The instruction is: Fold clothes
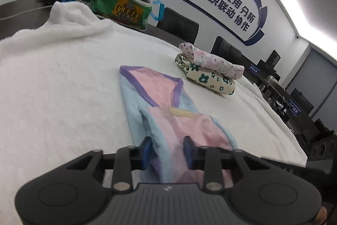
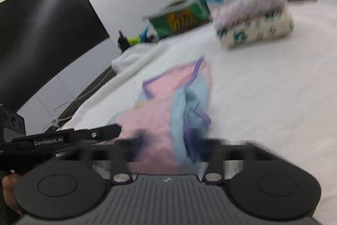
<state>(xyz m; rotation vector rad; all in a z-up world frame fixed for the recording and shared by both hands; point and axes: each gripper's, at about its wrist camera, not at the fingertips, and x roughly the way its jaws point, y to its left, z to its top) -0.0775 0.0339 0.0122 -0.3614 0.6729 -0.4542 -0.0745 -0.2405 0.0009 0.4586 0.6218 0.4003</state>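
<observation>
Jaws apart; two folded garments (image 1: pixel 208 71), seemingly.

Left gripper (image 1: pixel 168 151) held low and level, blue fingers (image 1: pixel 146 152) spread apart, soft cloth lying between them. Right gripper (image 2: pixel 168 147) also low, fingers blurry (too smeared to tell how wide), cloth between them. A bit of hand (image 2: pixel 8 189) gripping behind.
</observation>
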